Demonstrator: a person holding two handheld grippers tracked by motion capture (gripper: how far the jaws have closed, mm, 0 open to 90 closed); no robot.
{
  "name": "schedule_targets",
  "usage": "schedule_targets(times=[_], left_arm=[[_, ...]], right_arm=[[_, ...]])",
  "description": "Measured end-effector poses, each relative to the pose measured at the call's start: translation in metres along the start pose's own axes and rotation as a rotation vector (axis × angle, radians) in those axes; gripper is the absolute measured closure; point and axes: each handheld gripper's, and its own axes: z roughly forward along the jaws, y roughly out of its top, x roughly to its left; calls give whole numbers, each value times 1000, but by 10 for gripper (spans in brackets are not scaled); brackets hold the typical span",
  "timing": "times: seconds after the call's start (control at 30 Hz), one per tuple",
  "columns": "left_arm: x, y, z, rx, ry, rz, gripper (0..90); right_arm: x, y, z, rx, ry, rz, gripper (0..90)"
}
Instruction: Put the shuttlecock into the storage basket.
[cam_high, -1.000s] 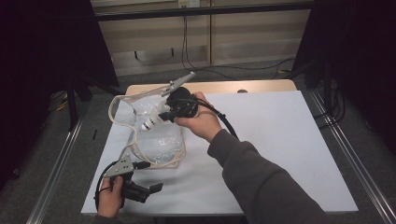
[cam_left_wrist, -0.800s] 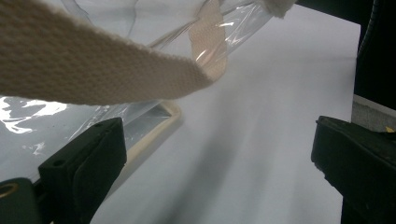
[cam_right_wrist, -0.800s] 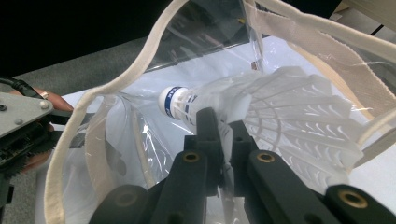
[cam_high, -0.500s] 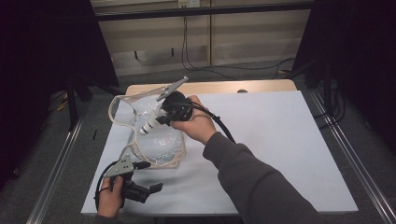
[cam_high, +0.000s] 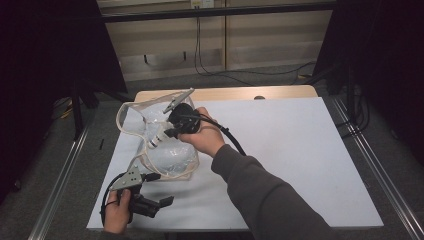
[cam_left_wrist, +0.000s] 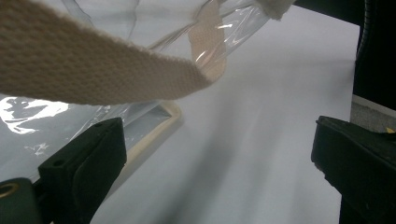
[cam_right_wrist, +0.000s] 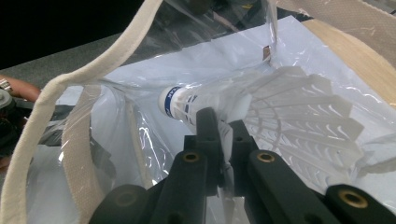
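Note:
A clear plastic tote bag (cam_high: 172, 157) with beige webbing straps (cam_right_wrist: 70, 79) lies on the white table (cam_high: 300, 150), its mouth held up. My right gripper (cam_high: 167, 134) is shut on a white shuttlecock (cam_high: 157, 141) and holds it at the bag's mouth. In the right gripper view the jaws (cam_right_wrist: 222, 123) pinch the shuttlecock (cam_right_wrist: 275, 102) just behind its blue-banded cork, with clear film all around. My left gripper (cam_high: 157, 189) rests near the table's front left corner, open, beside the bag's lower edge. Its view (cam_left_wrist: 219, 154) shows bare table between the jaws and a strap (cam_left_wrist: 93, 70) above.
The table's wooden far edge (cam_high: 225, 93) lies just beyond the bag. Metal rails (cam_high: 65, 175) run along both sides of the table. A black cable (cam_high: 230, 137) trails from the right gripper over the sleeve. The table's right half is bare white surface.
My right hand has sunk and shifted slightly left, carrying the shuttlecock lower into the bag's mouth. The left gripper has stayed where it was.

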Motion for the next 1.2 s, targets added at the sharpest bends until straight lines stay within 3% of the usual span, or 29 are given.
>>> schedule_targets(times=[1.2], left_arm=[[0, 0, 1, -2, -2, -3, 32]], right_arm=[[0, 4, 15, 21, -19, 38, 877]])
